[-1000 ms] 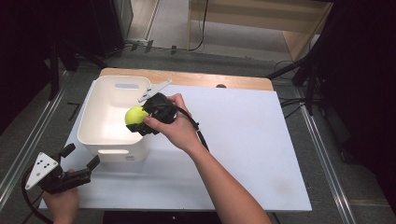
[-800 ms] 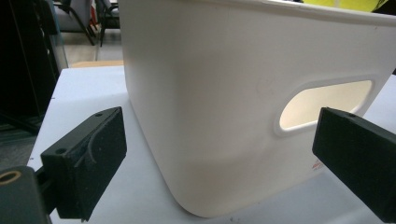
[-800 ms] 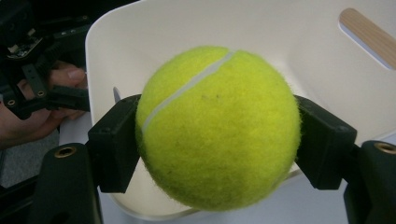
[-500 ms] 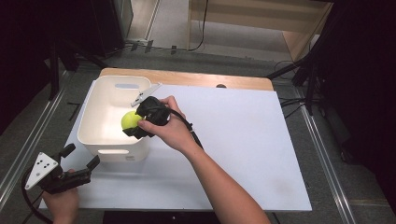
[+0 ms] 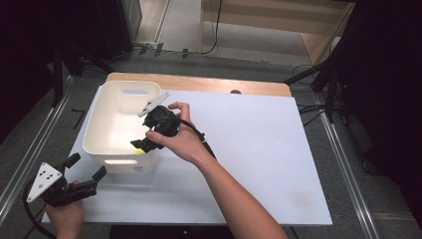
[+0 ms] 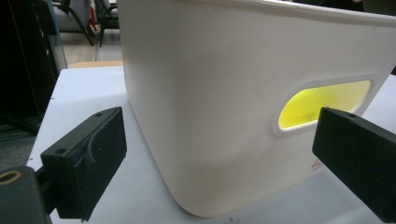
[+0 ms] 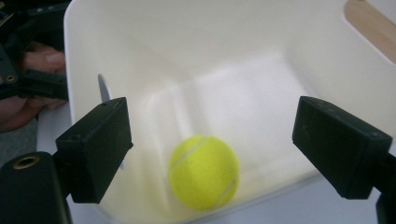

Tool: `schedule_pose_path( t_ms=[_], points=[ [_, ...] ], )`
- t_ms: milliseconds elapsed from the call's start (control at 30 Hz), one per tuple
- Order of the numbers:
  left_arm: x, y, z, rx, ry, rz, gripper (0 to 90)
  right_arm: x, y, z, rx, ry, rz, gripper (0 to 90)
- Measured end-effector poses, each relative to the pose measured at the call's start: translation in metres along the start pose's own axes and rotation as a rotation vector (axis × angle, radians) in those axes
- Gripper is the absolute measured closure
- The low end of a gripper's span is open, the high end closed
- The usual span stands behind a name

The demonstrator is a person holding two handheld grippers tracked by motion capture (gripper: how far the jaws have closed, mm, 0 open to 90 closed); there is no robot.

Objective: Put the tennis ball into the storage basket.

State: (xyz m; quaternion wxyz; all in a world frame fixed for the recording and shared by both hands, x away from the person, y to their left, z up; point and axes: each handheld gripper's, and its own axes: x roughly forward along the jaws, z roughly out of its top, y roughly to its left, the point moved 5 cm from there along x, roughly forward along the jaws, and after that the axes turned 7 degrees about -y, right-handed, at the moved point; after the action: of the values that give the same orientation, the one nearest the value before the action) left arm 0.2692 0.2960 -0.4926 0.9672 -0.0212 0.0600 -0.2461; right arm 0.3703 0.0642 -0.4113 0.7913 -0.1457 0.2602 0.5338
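The white table (image 5: pixel 259 149) is carrying a white plastic bin (image 5: pixel 107 127) at its left side. Over the bin's near right rim the right claw (image 5: pixel 144 144) is hovering, its jaws spread wide and holding nothing. The left claw (image 5: pixel 87 179) is resting low at the table's near left corner, just in front of the bin, its jaws likewise gaping and empty. A yellow tennis ball (image 7: pixel 203 171) is lying on the bin's floor beside the near wall, glowing through the handle slot (image 6: pixel 322 102). Judging by this, the drop-in seems done; only pulling the right claw clear appears left.
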Motion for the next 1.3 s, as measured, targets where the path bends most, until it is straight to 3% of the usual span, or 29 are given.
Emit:
schedule_pose_path(
  t_ms=[300, 400, 800, 1300],
  points=[
    [0.000, 0.000, 0.000, 0.003, 0.002, 0.000, 2.9, -0.021, -0.006, 0.000, 0.026, -0.076, -0.047, 7.9],
    [0.000, 0.000, 0.000, 0.004, 0.004, 0.002, 2.8, -0.030, -0.007, -0.003, 0.039, -0.107, -0.057, 0.7],
    [0.000, 0.000, -0.001, 0.010, 0.011, 0.004, 2.9, -0.054, -0.014, -0.019, 0.052, -0.135, -0.124, 0.0],
    [0.000, 0.000, -0.001, 0.010, 0.014, 0.006, 2.9, -0.089, -0.024, -0.057, 0.091, -0.160, -0.190, 0.0]
  ],
)
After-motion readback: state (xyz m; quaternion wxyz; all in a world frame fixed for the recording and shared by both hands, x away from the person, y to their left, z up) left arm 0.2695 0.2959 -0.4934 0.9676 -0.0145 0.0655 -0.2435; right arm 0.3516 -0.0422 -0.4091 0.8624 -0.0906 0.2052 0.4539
